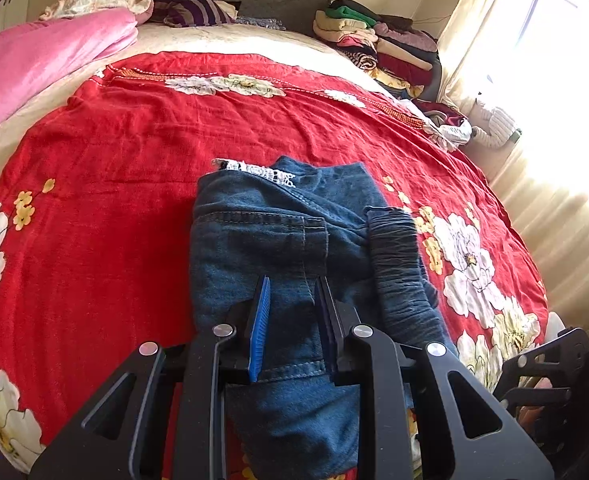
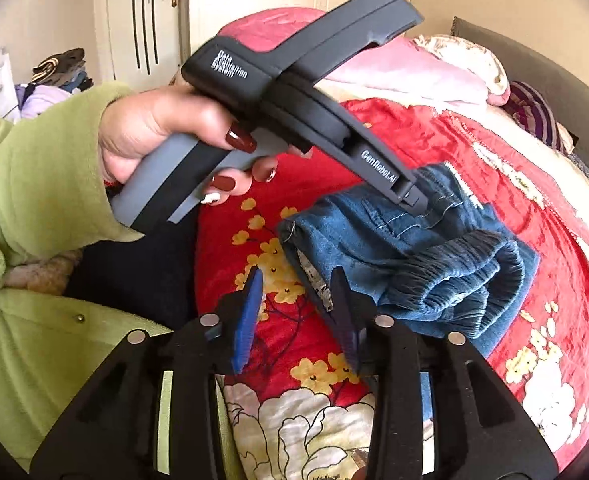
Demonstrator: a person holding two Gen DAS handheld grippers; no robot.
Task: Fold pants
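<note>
Blue denim pants (image 1: 278, 248) lie folded in a compact bundle on the red floral bedspread (image 1: 134, 152), the dark elastic waistband (image 1: 398, 264) on the right side. My left gripper (image 1: 292, 292) is open, its fingers just above the pants' near part. In the right wrist view the pants (image 2: 406, 248) lie ahead and right, and the left gripper's tip (image 2: 412, 196) rests over them. My right gripper (image 2: 298, 284) is open and empty, beside the pants' near corner, over the bedspread (image 2: 494, 168).
A pink quilt (image 1: 42, 60) and pillows lie at the bed's far left. A stack of folded clothes (image 1: 378, 44) sits at the far right corner by the curtain (image 1: 534, 160). The person's green sleeve (image 2: 34, 160) and left hand fill the left of the right wrist view.
</note>
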